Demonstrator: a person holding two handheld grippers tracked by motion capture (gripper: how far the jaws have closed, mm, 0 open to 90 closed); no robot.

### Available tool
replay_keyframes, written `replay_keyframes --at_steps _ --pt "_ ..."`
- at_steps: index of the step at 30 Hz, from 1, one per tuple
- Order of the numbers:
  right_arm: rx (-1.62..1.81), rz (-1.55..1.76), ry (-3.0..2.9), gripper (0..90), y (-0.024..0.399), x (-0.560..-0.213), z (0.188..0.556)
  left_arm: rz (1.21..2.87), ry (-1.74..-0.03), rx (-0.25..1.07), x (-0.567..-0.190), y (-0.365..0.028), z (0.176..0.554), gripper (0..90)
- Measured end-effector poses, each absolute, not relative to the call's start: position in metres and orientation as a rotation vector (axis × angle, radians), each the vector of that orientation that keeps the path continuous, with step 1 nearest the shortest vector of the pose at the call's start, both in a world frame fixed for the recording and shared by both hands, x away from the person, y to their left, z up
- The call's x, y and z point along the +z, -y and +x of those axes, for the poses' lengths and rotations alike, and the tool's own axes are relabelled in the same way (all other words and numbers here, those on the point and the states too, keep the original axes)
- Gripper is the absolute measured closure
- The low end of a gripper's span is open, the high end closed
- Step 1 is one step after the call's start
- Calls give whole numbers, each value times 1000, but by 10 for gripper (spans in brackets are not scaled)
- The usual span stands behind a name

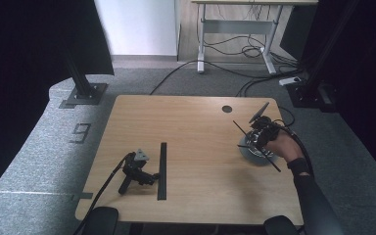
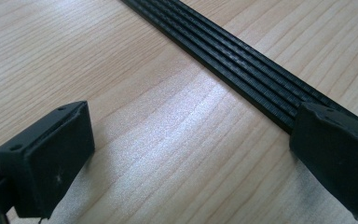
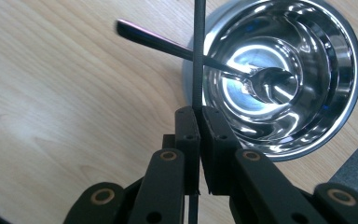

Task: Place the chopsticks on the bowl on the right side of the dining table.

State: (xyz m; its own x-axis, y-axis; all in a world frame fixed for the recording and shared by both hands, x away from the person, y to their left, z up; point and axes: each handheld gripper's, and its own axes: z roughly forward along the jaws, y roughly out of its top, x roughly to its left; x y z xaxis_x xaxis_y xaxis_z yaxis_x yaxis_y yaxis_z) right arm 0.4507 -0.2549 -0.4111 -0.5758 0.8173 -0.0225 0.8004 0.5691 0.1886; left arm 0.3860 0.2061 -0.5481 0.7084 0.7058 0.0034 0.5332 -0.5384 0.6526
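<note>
A person's hand holds my right gripper over a shiny steel bowl near the table's right edge. Its jaws are shut on a thin black stick, which crosses in front of the bowl's rim. A metal spoon rests in the bowl, its handle sticking out over the rim. My left gripper lies on the table at the front left with no hand on it. It stands open, and one fingertip touches a long black ribbed strip.
The black strip lies front to back near the table's middle. A round cable hole sits near the far edge. Black stands, floor cables and another desk lie beyond the table. Two dark armrests flank the near edge.
</note>
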Motion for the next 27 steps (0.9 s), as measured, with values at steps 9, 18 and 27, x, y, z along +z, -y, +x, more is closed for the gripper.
replay_keyframes --at_steps 9,18,27 --pt "224 1468 -2670 858 268 -433 466 2277 -940 351 -548 -206 386 0" --pt "203 1496 -2662 858 271 -452 475 2277 -940 351 -548 -206 386 0" --pt "225 1511 -2654 858 273 -462 480 2277 -939 352 -548 -206 386 0"
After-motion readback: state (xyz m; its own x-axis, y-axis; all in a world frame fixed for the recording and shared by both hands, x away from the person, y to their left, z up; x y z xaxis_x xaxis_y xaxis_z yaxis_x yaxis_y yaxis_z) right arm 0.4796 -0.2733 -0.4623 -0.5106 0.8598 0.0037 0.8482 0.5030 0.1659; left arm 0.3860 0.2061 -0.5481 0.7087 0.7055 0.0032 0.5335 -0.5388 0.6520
